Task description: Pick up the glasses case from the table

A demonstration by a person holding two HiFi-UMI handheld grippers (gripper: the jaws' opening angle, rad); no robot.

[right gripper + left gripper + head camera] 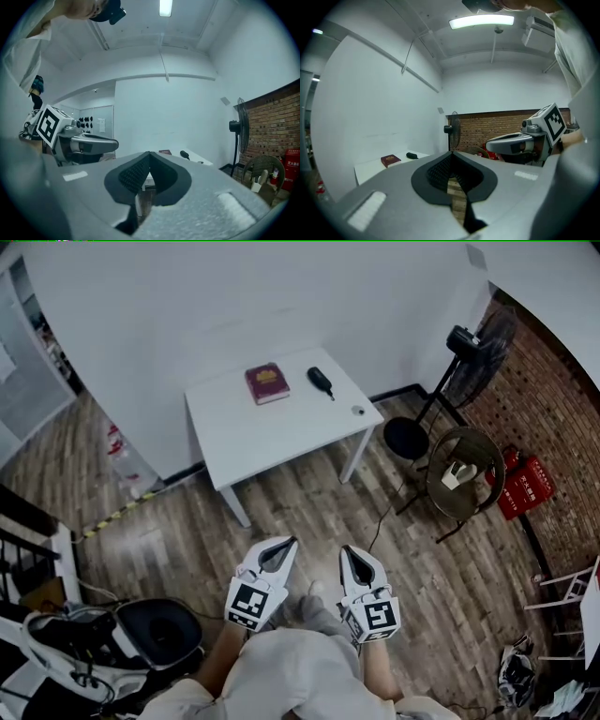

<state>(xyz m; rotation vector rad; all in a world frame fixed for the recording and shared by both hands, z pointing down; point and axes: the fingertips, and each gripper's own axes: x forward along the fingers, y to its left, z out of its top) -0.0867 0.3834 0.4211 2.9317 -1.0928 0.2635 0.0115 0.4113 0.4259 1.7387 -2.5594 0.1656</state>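
Note:
The black glasses case (320, 381) lies on the far side of the white table (272, 442), beside a maroon book (267, 383). Both grippers are held low in front of the person, well short of the table and over the wooden floor. My left gripper (286, 543) and my right gripper (347, 551) both have their jaws together with nothing between them. The left gripper view shows its own gripper (450, 153), with the case (411, 155) and book (390, 160) small in the distance. From the right gripper (149, 153), the case (184, 154) also looks far off.
A small round object (357, 411) lies near the table's right edge. To the right of the table stand a fan (473, 357), a black stool (405, 437), a round chair (464, 472) and red boxes (525, 486). A black office chair (155, 629) is at lower left.

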